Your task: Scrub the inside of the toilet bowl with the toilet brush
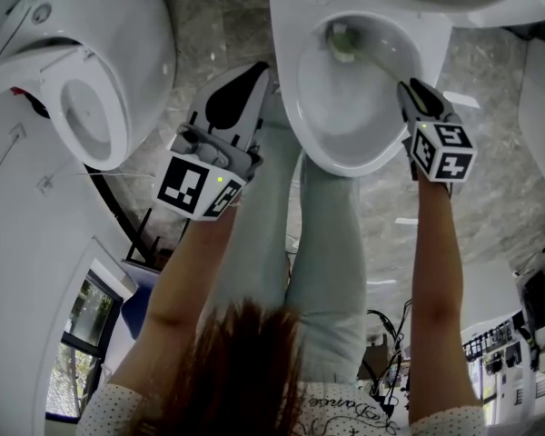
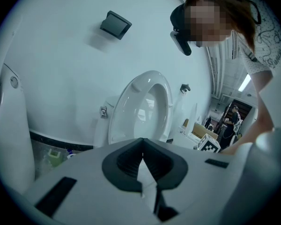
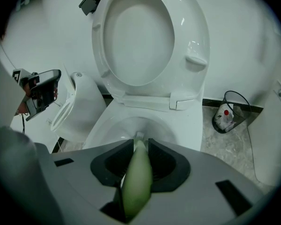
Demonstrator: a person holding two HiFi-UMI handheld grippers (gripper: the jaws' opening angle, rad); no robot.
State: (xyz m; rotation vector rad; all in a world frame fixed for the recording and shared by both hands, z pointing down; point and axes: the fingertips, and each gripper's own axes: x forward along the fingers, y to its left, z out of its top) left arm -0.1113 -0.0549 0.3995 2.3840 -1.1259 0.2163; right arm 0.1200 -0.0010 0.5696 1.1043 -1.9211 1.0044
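Observation:
The white toilet bowl (image 1: pixel 331 143) lies at the top centre of the head view, its seat and lid (image 3: pixel 145 36) raised. The toilet brush has a pale green handle (image 3: pixel 137 175), and my right gripper (image 1: pixel 411 89) (image 3: pixel 140 146) is shut on it at the bowl's right rim. The brush head (image 1: pixel 343 42) (image 3: pixel 137 136) rests down inside the bowl near the far wall. My left gripper (image 1: pixel 252 78) (image 2: pixel 143 156) hangs left of the bowl, outside it, with its jaws shut on nothing.
A second toilet (image 1: pixel 91 89) (image 2: pixel 140 111) with its seat up stands to the left. A wire bin (image 3: pixel 230 111) holding rubbish sits on the marbled floor right of the bowl. The person's legs (image 1: pixel 327 252) stand right in front of the bowl.

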